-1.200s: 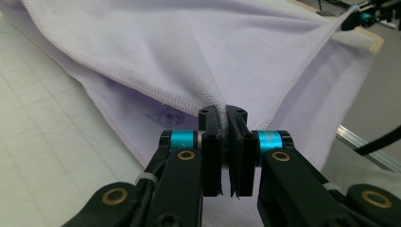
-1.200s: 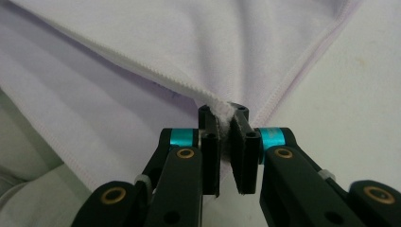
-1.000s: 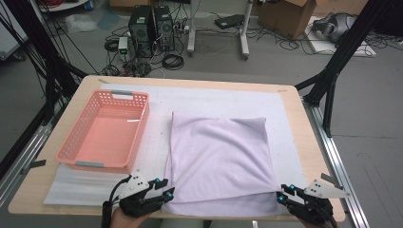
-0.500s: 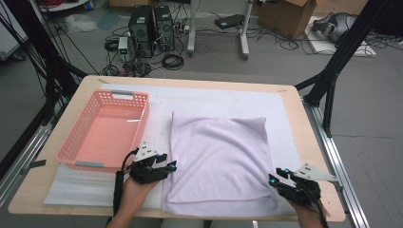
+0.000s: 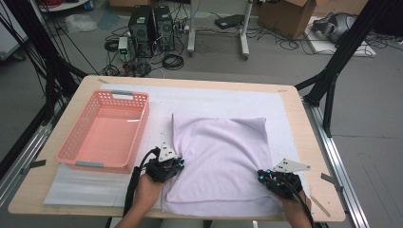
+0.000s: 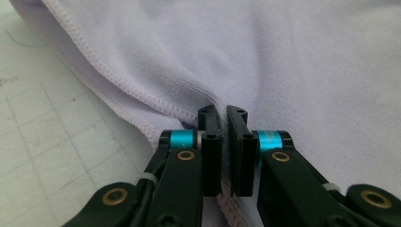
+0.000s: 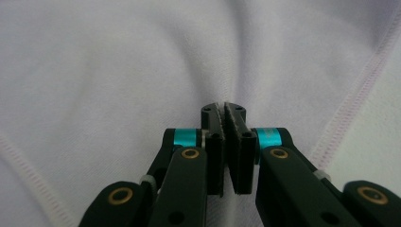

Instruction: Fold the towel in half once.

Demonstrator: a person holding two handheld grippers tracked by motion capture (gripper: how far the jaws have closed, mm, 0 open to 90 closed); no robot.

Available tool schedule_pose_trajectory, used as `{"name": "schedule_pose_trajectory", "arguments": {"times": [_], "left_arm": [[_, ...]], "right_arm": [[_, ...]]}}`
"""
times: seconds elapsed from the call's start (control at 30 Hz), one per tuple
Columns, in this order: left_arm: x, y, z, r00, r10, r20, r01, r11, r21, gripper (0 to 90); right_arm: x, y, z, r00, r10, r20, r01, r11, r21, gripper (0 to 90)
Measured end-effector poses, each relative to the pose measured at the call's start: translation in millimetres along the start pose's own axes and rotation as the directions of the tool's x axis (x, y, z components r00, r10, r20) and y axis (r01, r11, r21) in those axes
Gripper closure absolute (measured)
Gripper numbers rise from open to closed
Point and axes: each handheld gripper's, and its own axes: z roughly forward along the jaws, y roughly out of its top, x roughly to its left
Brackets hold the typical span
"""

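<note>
Basket (image 5: 103, 134) sits by the desk's (image 5: 57, 194) left edge. Left claw (image 5: 172, 167) pinches the towel's (image 5: 221, 156) left hem; right claw (image 5: 272, 179) pinches its right side. Towel extends forward from both toward the far edge.

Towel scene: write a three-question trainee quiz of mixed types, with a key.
1. True or false: the pink basket holds a folded cloth.
2. What does the left gripper pinch? A) the basket's rim B) the hemmed edge of the lilac towel C) a cable
3. Fill in: the right gripper has its jaws closed on a fold of the ____.

Key: 1 false, the basket is empty; 2 B; 3 towel.
</note>
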Motion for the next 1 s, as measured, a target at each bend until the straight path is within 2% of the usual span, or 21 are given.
{"name": "schedule_pose_trajectory", "arguments": {"times": [0.1, 0.27, 0.4, 0.63, 0.67, 0.7, 0.77, 0.87, 0.9, 0.93, 1.0], "left_arm": [[2.8, -0.1, -12.3, 0.9981, -0.04, 0.047, 0.043, 0.9981, -0.045, 85.3], [5.2, -4.9, -32.7, 0.9937, -0.057, 0.097, 0.064, 0.9955, -0.069, 85.1], [4.3, -12.2, -44.2, 0.9867, -0.07, 0.147, 0.08, 0.9947, -0.064, 85.0], [-0.3, -17.7, -61.9, 0.9732, -0.059, 0.222, 0.072, 0.9961, -0.05, 84.6], [-0.3, -17.3, -62.3, 0.9729, -0.056, 0.225, 0.069, 0.9963, -0.051, 83.1], [0.0, -16.4, -61.7, 0.9756, -0.057, 0.212, 0.071, 0.9956, -0.061, 77.6], [3.8, -12.4, -58.8, 0.9766, -0.081, 0.2, 0.097, 0.9925, -0.074, 63.9], [11.9, -3.7, -51.3, 0.9826, -0.093, 0.161, 0.109, 0.9893, -0.097, 58.8], [15.6, -0.7, -46.9, 0.9866, -0.091, 0.136, 0.104, 0.99, -0.095, 58.0], [19.3, 1.7, -41.6, 0.9879, -0.104, 0.115, 0.115, 0.9891, -0.092, 56.5], [27.0, 6.1, -30.2, 0.9899, -0.119, 0.077, 0.126, 0.9883, -0.087, 53.3]], "right_arm": [[2.6, -0.8, -11.4, 1.0, -0.006, -0.007, 0.006, 0.9998, -0.021, 86.6], [7.7, -3.0, -25.6, 0.9996, -0.001, -0.026, 0.0, 0.9993, -0.037, 86.5], [14.5, -6.5, -37.7, 0.9985, 0.002, -0.054, -0.003, 0.9998, -0.021, 86.5], [26.1, -12.9, -59.5, 0.9936, 0.001, -0.113, 0.001, 0.9998, 0.019, 85.5], [27.0, -13.4, -60.6, 0.994, -0.003, -0.11, 0.006, 0.9998, 0.019, 83.3], [27.1, -13.2, -61.0, 0.9948, -0.007, -0.102, 0.008, 0.9999, 0.012, 78.1], [23.3, -10.9, -59.8, 0.9963, 0.005, -0.086, -0.007, 0.9999, -0.015, 71.4], [12.7, -2.8, -54.3, 0.9988, 0.024, -0.044, -0.027, 0.9971, -0.072, 63.1], [9.4, -0.7, -52.0, 0.9984, 0.037, -0.044, -0.04, 0.9956, -0.085, 62.7], [5.7, 2.3, -48.1, 0.9978, 0.051, -0.042, -0.055, 0.9936, -0.099, 60.9], [-0.2, 8.8, -36.4, 0.9983, 0.056, -0.015, -0.057, 0.9932, -0.101, 58.8]]}}
